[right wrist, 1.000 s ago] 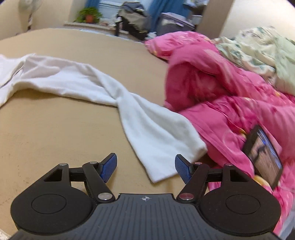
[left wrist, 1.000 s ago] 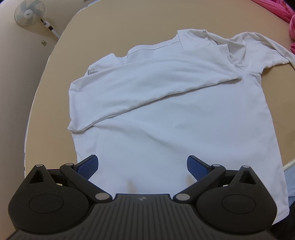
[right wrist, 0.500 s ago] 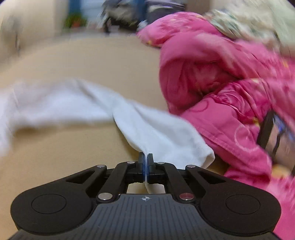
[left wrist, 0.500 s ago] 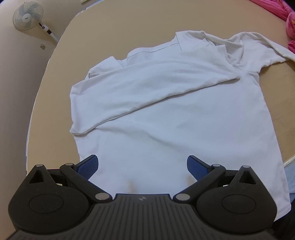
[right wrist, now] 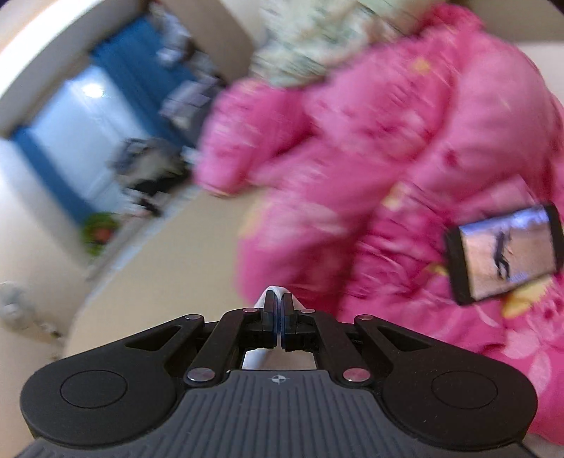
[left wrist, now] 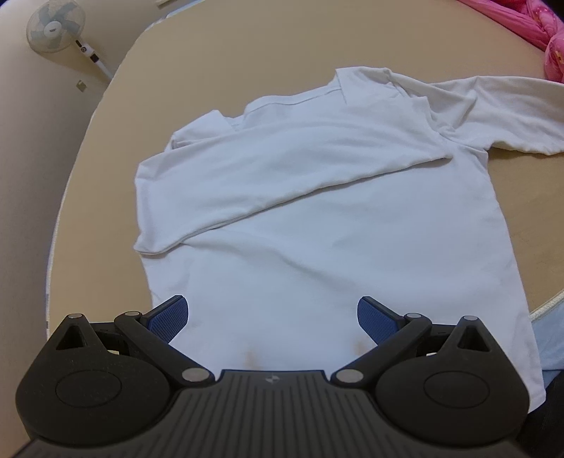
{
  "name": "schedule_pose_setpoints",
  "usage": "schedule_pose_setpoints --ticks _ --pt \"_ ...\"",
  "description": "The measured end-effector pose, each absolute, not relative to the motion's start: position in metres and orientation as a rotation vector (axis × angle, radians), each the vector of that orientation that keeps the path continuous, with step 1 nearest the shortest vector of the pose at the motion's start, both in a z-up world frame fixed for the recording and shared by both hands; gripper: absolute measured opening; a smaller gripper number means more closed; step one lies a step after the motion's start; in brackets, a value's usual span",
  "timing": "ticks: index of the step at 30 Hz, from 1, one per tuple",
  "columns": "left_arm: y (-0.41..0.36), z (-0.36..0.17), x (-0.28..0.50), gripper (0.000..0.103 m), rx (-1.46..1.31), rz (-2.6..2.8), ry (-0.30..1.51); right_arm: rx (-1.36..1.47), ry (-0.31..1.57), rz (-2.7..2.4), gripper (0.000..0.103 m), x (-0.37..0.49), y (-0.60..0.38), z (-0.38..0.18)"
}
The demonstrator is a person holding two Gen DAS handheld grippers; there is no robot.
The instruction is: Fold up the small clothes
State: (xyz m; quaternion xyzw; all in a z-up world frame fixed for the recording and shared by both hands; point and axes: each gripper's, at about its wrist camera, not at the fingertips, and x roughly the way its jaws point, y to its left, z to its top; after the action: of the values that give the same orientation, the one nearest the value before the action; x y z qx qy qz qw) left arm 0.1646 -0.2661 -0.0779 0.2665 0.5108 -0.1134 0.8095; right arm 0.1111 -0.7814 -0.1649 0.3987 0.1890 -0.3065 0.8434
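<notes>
**Mia:** Shirt! A white shirt (left wrist: 317, 218) lies flat on the tan bed (left wrist: 246, 53), right in front of the left gripper (left wrist: 273, 313).

**Ben:** Which way does it point?

**Mia:** Its collar is at the far end and its bottom hem is near us, under the gripper. So it runs long from near to far. One sleeve is folded across the chest, slanting down to the left. The other sleeve (left wrist: 500, 116) sticks out to the right.

**Ben:** Are the left fingers (left wrist: 169, 317) holding it?

**Mia:** No. They are wide apart above the hem, with nothing between them.

**Ben:** And the right gripper (right wrist: 280, 317)?

**Mia:** Its fingers are squeezed together on a bit of white cloth (right wrist: 275, 292) (it looks like the shirt, but that picture is very blurry).

**Ben:** Any words to read?

**Mia:** I can't read any. A phone (right wrist: 504, 253) on the pink blanket (right wrist: 387, 158) shows a dark figure on its screen. A white fan (left wrist: 54, 26) stands by the bed.
</notes>
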Motion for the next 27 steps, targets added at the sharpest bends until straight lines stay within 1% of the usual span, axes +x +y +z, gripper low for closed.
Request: schedule_pose_setpoints --ticks 4,9,14,18,27 --pt "-0.262 -0.080 0.174 0.102 0.553 -0.221 1.112 0.873 0.407 -0.665 0.000 0.112 -0.789 -0.176" --pt "-0.261 -0.089 0.185 0.102 0.501 -0.208 1.162 0.862 0.410 -0.620 0.000 0.120 -0.781 -0.164" --pt "-0.259 -0.087 0.179 0.102 0.503 -0.228 1.153 0.835 0.428 -0.565 0.000 0.139 -0.758 -0.151" --pt "-0.252 -0.086 0.178 0.102 0.507 -0.217 1.147 0.822 0.461 -0.573 0.000 0.147 -0.747 -0.149" --pt "-0.234 -0.088 0.188 0.102 0.393 -0.197 1.201 0.838 0.537 -0.566 0.001 0.151 -0.734 -0.141"
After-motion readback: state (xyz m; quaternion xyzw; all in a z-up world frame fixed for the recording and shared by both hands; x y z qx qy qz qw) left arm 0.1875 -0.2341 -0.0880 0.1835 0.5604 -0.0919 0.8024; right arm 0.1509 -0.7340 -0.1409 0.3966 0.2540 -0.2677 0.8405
